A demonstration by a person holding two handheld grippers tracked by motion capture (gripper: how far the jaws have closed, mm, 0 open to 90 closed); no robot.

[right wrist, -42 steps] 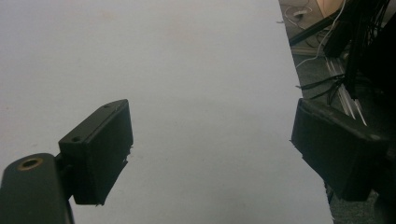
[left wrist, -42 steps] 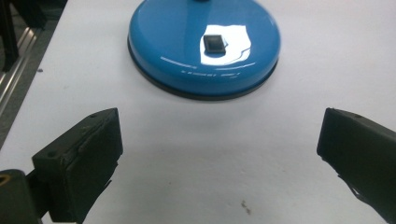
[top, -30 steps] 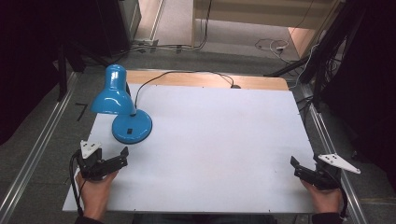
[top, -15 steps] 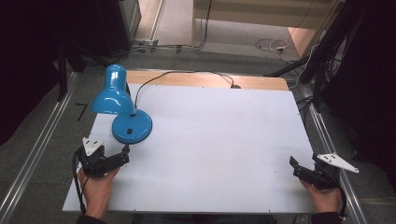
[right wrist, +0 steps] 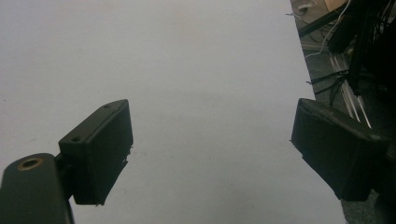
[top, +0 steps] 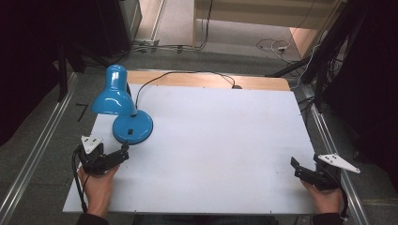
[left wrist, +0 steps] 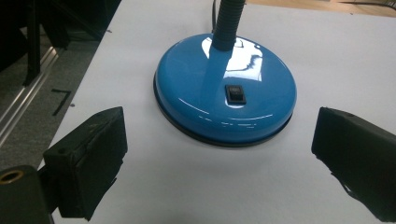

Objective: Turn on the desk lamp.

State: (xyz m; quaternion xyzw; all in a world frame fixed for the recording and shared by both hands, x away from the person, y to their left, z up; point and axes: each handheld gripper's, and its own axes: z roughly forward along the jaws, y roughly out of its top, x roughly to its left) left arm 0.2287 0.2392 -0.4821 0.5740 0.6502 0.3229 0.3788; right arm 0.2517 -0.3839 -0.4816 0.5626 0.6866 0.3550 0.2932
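A glossy blue desk lamp [top: 115, 96] stands at the table's left, its round base [top: 132, 128] on the white tabletop [top: 211, 140] and its shade tipped to the far left. The base [left wrist: 224, 88] carries a small black rocker switch [left wrist: 235, 93] and a black gooseneck [left wrist: 227, 21]. My left gripper [top: 123, 154] sits just in front of the base, open, pointing at it, jaws wide apart with nothing between them [left wrist: 219, 158]. My right gripper [top: 296, 168] rests open near the front right corner, over bare tabletop [right wrist: 210, 154].
The lamp's black cord [top: 187, 75] runs from the base across the wooden strip [top: 206, 80] at the table's far edge. Metal rails [top: 42, 140] flank the table on both sides. Cables [right wrist: 345, 56] lie on the floor beyond the right edge.
My left gripper has shifted slightly up and toward the lamp base. The right gripper has barely moved.
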